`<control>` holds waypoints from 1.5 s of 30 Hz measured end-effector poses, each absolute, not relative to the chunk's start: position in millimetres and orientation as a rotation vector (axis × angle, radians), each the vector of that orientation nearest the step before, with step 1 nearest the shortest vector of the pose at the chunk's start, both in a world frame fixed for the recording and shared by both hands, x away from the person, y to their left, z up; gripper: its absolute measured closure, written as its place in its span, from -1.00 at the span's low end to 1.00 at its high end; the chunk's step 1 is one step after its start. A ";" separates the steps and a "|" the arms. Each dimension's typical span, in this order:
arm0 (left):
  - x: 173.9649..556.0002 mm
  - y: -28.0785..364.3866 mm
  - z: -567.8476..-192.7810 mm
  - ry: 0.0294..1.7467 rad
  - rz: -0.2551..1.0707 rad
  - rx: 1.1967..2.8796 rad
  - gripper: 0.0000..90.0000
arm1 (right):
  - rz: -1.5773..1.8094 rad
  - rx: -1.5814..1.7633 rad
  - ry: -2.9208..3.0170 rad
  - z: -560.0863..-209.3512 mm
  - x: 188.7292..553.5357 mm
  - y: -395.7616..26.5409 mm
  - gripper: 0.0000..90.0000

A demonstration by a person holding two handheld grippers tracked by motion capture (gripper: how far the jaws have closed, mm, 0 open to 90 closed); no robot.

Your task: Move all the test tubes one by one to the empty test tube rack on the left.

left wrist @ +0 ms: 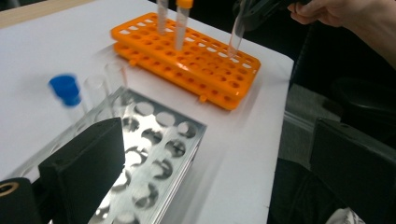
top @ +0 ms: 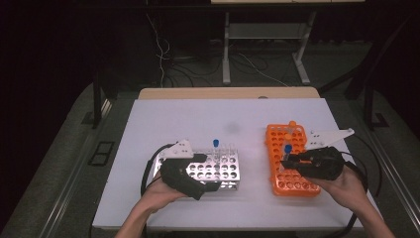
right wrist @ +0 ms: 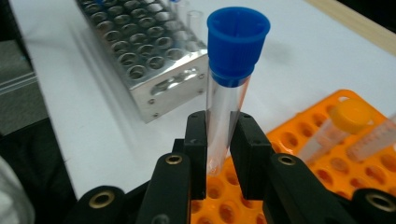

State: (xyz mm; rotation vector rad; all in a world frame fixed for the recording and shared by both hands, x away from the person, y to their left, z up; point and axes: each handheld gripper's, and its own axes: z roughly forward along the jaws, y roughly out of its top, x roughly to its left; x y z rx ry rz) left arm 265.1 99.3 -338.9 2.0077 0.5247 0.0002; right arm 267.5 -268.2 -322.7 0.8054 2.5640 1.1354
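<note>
Right jaws: clamped on the clear plastic tube with a blue screw cap (right wrist: 228, 88), gripped at mid-body by the right gripper (right wrist: 223, 156), tip just above the holes of the orange plastic tube rack (right wrist: 322, 140).
Left jaws: one black jaw shows wide to the left in the left gripper view and the other far right, so they stand apart, nothing between them; the left gripper (top: 190, 176) hovers over the near end of the shiny metal tube rack (top: 218, 166).
Step in hand: by my reading, a tube lifted out of the orange rack for carrying across to the metal one.
Next move: likely a level carry leftward, keeping the tube upright, then lining its tip over a free hole; the left gripper could steady the rack.
Tubes: in the orange rack, one orange-capped (left wrist: 181, 28) and one whose cap is cut off; in the metal rack, one blue-capped (left wrist: 67, 93) and two uncapped clear ones.
Racks: two, well apart on the white table (top: 198, 119).
</note>
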 end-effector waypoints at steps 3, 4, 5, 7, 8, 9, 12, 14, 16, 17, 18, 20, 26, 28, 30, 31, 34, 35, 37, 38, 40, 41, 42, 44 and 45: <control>269.0 89.4 -327.2 0.484 -0.013 2.049 -0.93 | 1.133 0.779 2.584 -319.3 266.2 -262.4 0.70; 270.1 86.0 -323.7 0.472 -0.018 2.062 -0.93 | 1.133 0.779 2.584 -319.3 266.2 -262.4 0.70; 270.9 83.3 -321.4 0.463 -0.022 2.068 -0.92 | 1.133 0.773 2.590 -318.3 265.8 -260.7 0.70; 272.7 76.3 -316.1 0.442 -0.027 2.090 -0.91 | 1.130 0.761 2.601 -316.7 265.0 -257.5 0.70; 273.8 72.4 -313.2 0.429 -0.030 2.102 -0.89 | 1.125 0.747 2.615 -315.0 264.1 -253.8 0.70; 274.6 70.3 -311.8 0.420 -0.032 2.110 -0.88 | 1.121 0.745 2.618 -314.4 263.7 -252.6 0.70; 277.6 61.9 -307.1 0.400 -0.036 2.134 -0.84 | 1.117 0.729 2.639 -312.5 263.0 -248.0 0.70; 280.2 57.4 -304.2 0.389 -0.038 2.152 -0.83 | 1.113 0.722 2.649 -312.0 262.9 -246.5 0.70; 283.4 52.4 -301.0 0.376 -0.045 2.169 -0.79 | 1.105 0.706 2.662 -310.9 262.5 -242.7 0.70; 285.0 50.6 -299.1 0.366 -0.046 2.181 -0.77 | 1.103 0.698 2.667 -310.6 262.4 -241.0 0.70; 285.9 49.2 -297.6 0.363 -0.051 2.186 -0.74 | 1.100 0.692 2.673 -310.0 262.2 -239.3 0.70; 288.7 44.6 -293.2 0.351 -0.050 2.207 -0.71 | 1.093 0.676 2.693 -308.6 261.5 -234.2 0.70; 292.5 31.2 -282.8 0.306 -0.049 2.244 -0.67 | 1.090 0.652 2.713 -306.4 261.5 -226.2 0.70; 293.3 26.1 -280.1 0.289 -0.054 2.253 -0.63 | 1.088 0.641 2.720 -306.0 261.7 -223.0 0.70; 294.5 21.2 -278.6 0.269 -0.054 2.263 -0.55 | 1.091 0.629 2.727 -305.9 261.8 -219.0 0.70; 294.9 18.9 -278.2 0.262 -0.056 2.262 -0.55 | 1.091 0.629 2.727 -305.9 261.8 -219.0 0.70; 296.0 12.3 -277.4 0.240 -0.063 2.266 -0.41 | 1.095 0.618 2.739 -305.3 261.7 -214.6 0.70; 296.2 8.2 -277.2 0.227 -0.069 2.268 -0.38 | 1.099 0.611 2.740 -305.3 261.7 -213.7 0.70; 296.6 6.1 -277.1 0.212 -0.070 2.268 -0.28 | 1.107 0.607 2.747 -304.8 261.5 -211.5 0.70; 296.3 4.6 -276.9 0.209 -0.072 2.267 -0.23 | 1.111 0.605 2.750 -304.4 261.2 -210.5 0.70; 296.4 2.0 -277.0 0.192 -0.073 2.264 -0.14 | 1.118 0.599 2.755 -303.9 261.0 -208.1 0.70; 296.2 1.2 -277.1 0.186 -0.079 2.265 -0.14 | 1.118 0.599 2.755 -303.9 261.0 -208.1 0.70; 295.7 -0.1 -277.2 0.179 -0.085 2.270 -0.09 | 1.121 0.594 2.758 -303.8 261.0 -207.1 0.70; 295.4 -1.2 -276.9 0.166 -0.087 2.274 0.04 | 1.115 0.584 2.767 -303.4 260.6 -204.1 0.70; 295.4 -1.5 -276.6 0.159 -0.087 2.273 0.10 | 1.114 0.574 2.772 -302.9 260.5 -201.7 0.70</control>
